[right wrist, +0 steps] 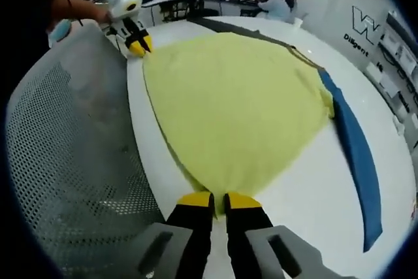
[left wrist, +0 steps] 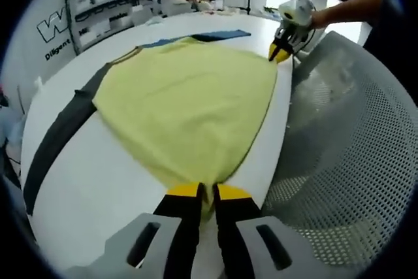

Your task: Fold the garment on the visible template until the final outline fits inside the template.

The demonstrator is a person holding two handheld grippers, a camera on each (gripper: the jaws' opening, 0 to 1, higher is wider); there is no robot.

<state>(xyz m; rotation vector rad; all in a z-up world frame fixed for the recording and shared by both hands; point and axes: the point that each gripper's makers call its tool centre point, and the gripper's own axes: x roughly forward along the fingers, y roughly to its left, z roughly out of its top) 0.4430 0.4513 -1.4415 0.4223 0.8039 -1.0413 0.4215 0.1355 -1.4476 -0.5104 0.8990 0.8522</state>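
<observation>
Left gripper view, hidden: the dark template point(left wrist: 55, 136) goes under the garment, so we see it only as a strip on the left side + a blue strip point(left wrist: 222, 34) at the far end. Its full outline we cannot follow.
Left gripper view, garment: the yellow garment point(left wrist: 189, 102) lies flat on the white table point(left wrist: 98, 181), wide in the middle, narrow toward our tool.
Left gripper point(left wrist: 201, 194): jaws nearly together, pinching the near corner of the garment betw. the yellow tips.
Left gripper view, far right: the other tool is at the far corner of the cloth, a hand behind it; small, so its grip is hard to read there.
Left gripper view, bkgd: a person at shelves, blurred.
Right gripper view, mesh: a grey perforated surface point(right wrist: 72, 155) covers the left part, beside the table edge.
Right gripper point(right wrist: 219, 202): jaws close together, clamped on the near corner of the garment.
Right gripper view, template: blue strip runs along the right side of the cloth, its far end goes under the cloth.
</observation>
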